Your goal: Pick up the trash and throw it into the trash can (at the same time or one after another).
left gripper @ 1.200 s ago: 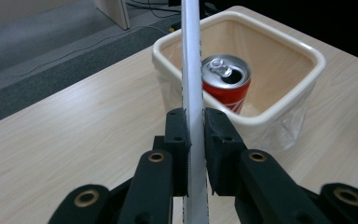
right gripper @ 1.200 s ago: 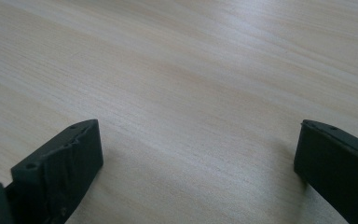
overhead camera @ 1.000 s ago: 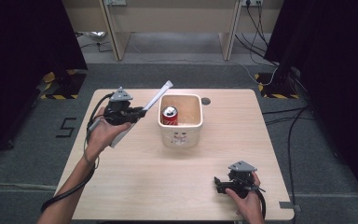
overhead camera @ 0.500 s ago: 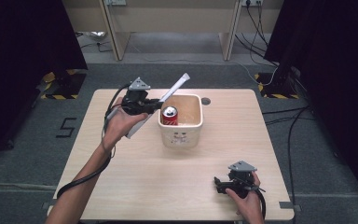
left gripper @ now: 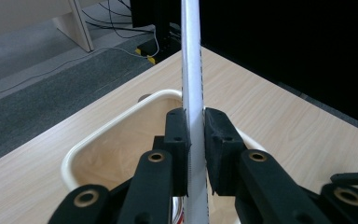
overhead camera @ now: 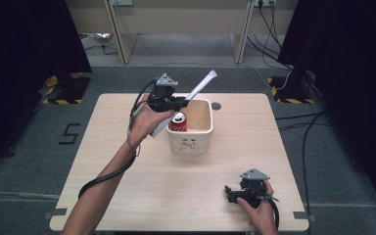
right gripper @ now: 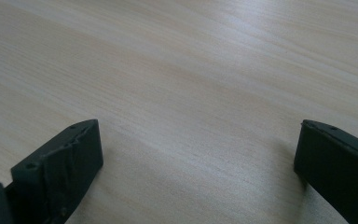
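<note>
one red can already down in bin, white tube pinched between left tongs above near rim, undropped; right tongs spread, idle on table.

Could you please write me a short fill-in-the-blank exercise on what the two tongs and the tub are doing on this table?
1. The left tongs are shut on a long white ____.
2. Inside the cream tub stands a red ____.
3. The right tongs rest low over the bare table with jaws ____.
4. The tub stands nearer the ____ tongs.

Missing words: tube; can; open; left
</note>
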